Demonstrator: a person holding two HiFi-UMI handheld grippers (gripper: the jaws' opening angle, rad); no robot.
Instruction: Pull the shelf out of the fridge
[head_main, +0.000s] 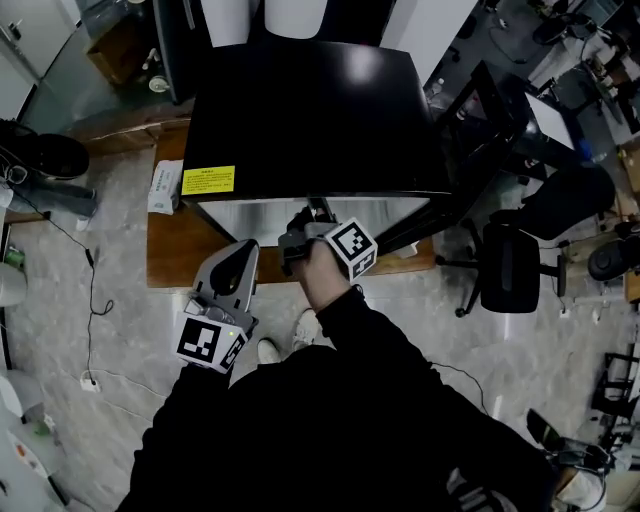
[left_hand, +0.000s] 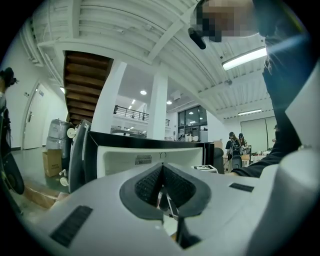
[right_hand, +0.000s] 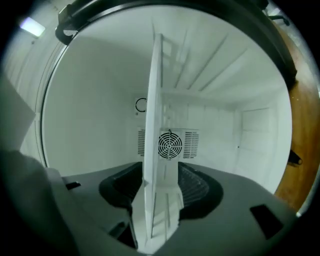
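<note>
A black mini fridge (head_main: 300, 110) stands open on a wooden table (head_main: 175, 250). In the right gripper view its white shelf (right_hand: 159, 125) runs edge-on down the middle of the white interior. My right gripper (head_main: 300, 228) is at the fridge mouth. The shelf's front edge lies between that gripper's (right_hand: 162, 170) spread jaws, with a gap on either side of it. My left gripper (head_main: 240, 262) hangs back at the table's front edge, left of the right one. Its (left_hand: 161, 167) pads meet with nothing between them, and it faces the fridge (left_hand: 150, 155).
The fridge door (left_hand: 80, 155) stands swung out. A round fan vent (right_hand: 170, 145) sits in the fridge's back wall. A yellow label (head_main: 207, 180) is on the fridge top, a white box (head_main: 165, 187) beside it on the table. A black office chair (head_main: 510, 265) stands to the right.
</note>
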